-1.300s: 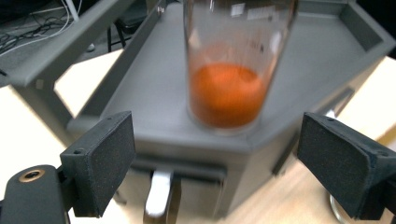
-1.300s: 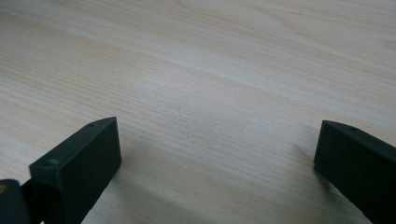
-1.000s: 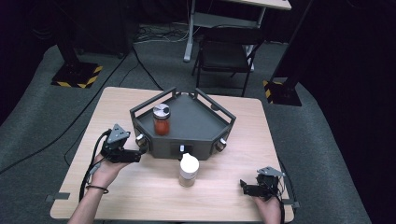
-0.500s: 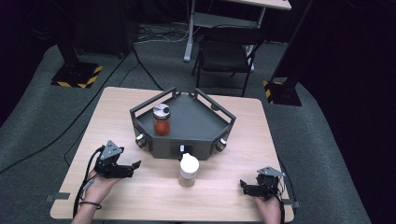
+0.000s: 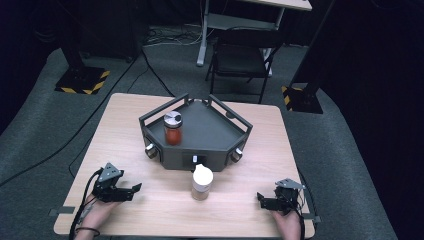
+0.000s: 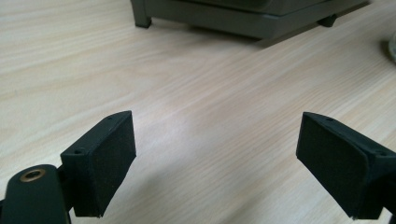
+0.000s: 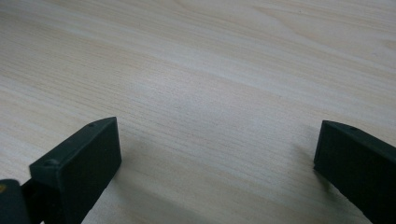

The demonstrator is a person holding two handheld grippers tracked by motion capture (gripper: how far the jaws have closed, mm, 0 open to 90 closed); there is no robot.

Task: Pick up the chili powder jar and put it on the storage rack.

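From the high view, I judge the work about half done: one jar with a silver lid and red contents (image 5: 172, 128) already stands inside the dark angular tray (image 5: 220, 131), near its left rail, while the white-capped jar (image 5: 202, 182) stands on the table (image 5: 150, 210) just in front of the tray's front wall, not yet loaded. My left gripper (image 5: 131, 190) rests low at the near left, jaws spread and empty, pointing toward that jar, which sits well ahead of its fingertips and apart from them. My right gripper (image 5: 260, 200) lies at the near right, also pointing inward, the jar well off beyond its tips.

In the left gripper view, the left gripper's two padded fingers (image 6: 105, 161) stand wide apart with nothing but bare wood between them. The tray's base shows far beyond the tips, and a sliver of the jar sits at the right edge, outside the right finger.

In the right gripper view, the jaws are likewise released, the fingers (image 7: 81, 163) holding nothing over plain tabletop.
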